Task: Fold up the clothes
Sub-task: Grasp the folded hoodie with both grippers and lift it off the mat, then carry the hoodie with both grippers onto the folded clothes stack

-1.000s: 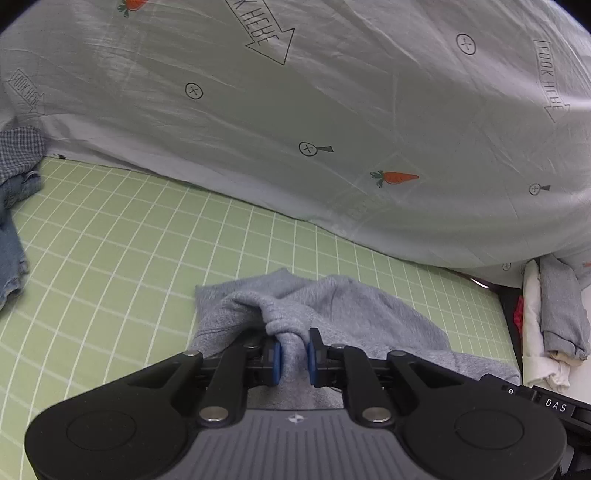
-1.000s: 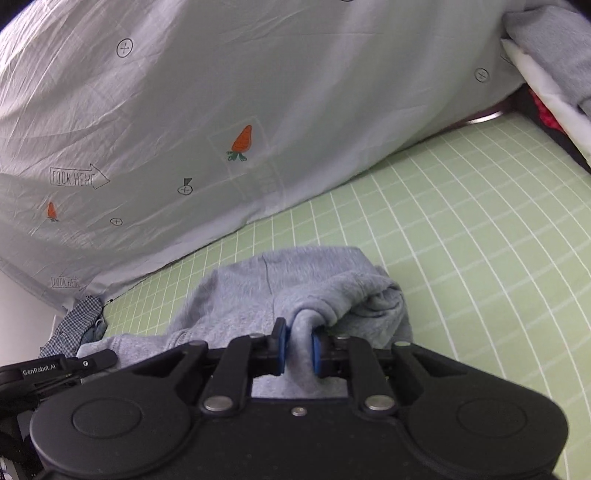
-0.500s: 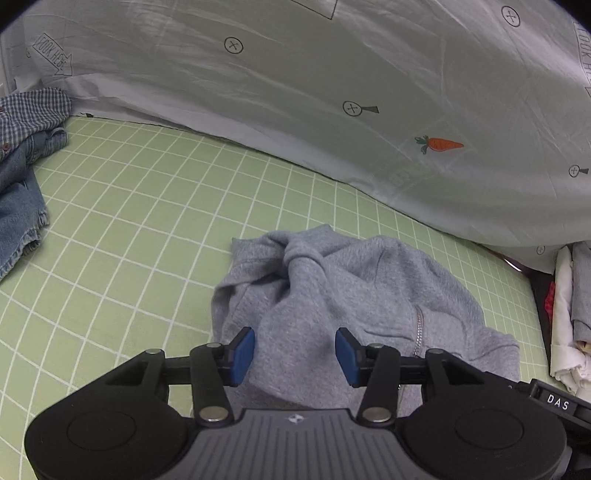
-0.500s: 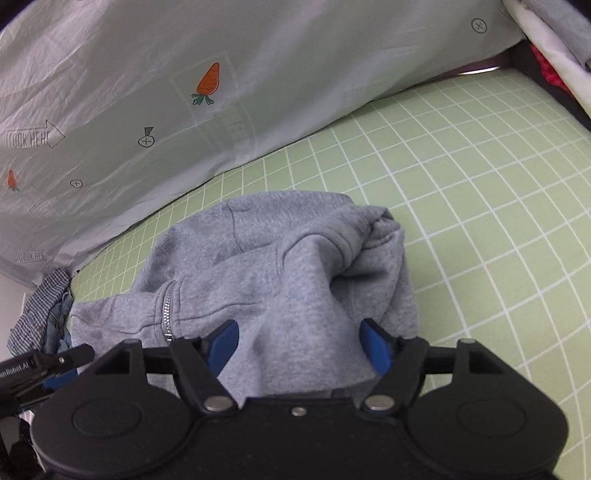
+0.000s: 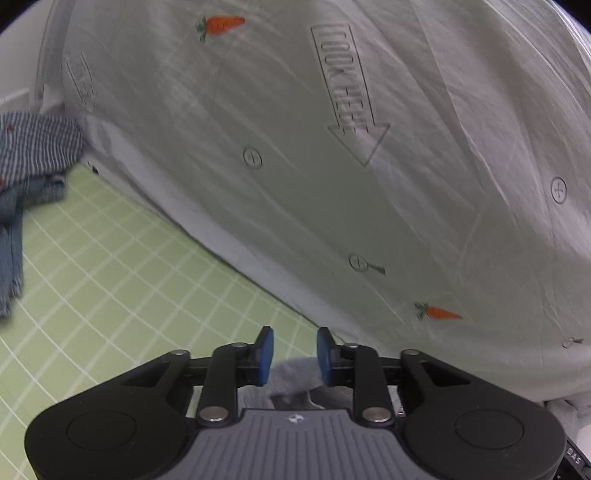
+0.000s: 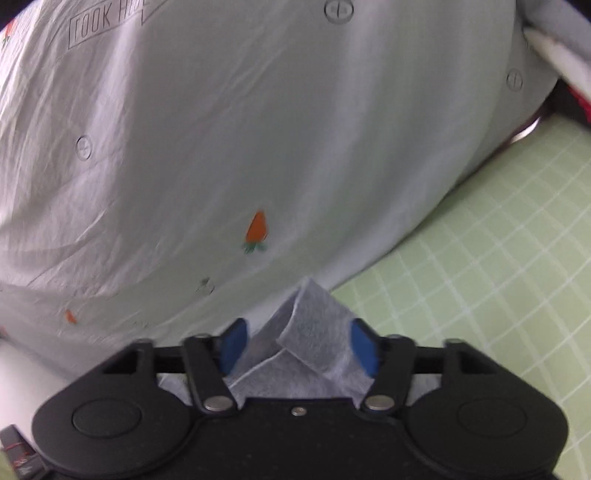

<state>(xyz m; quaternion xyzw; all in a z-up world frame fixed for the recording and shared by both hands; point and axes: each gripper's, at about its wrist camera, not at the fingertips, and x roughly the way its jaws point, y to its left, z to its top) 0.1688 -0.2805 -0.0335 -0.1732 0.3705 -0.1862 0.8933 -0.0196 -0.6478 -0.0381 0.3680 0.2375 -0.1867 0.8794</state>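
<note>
Green grid mat below: left gripper closing, right gripper opening, both around grey sweatshirt.

The pale bed sheet carries the only clear wording. In the left wrist view an outlined arrow printed on the sheet reads "LOOK HERE", letters running down toward the arrowhead. To the left of that arrow, near the sheet's edge, a second, fainter arrow bears the same kind of lettering, too blurred to read fully. In the right wrist view another arrow at the top of the sheet shows "LOOK HE", the rest cut off. At the lower right corner of the left wrist view, white letters "DAS" stand on a black part.
</note>
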